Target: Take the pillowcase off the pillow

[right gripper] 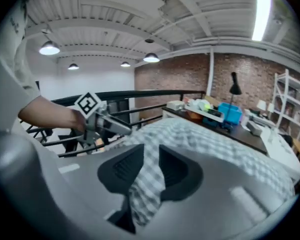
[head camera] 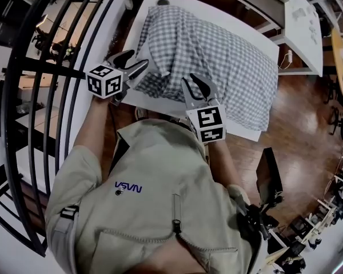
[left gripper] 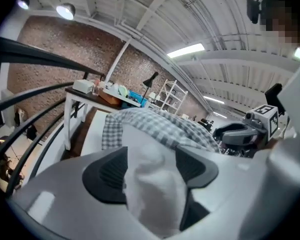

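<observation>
Pillowcase (head camera: 217, 50) still covers most of the pillow (left gripper: 155, 194); at its near end, spread left claw (head camera: 138, 59) straddles a bared corner, part-open right claw (head camera: 188, 79) straddles the hem.

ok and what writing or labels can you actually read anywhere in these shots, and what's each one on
"NASA": small blue logo on the chest of the person's beige shirt, upside down in the head view.
Marker cubes: black-and-white square codes only, no letters.
Clutter on the far desk: too small and blurred to read.
</observation>
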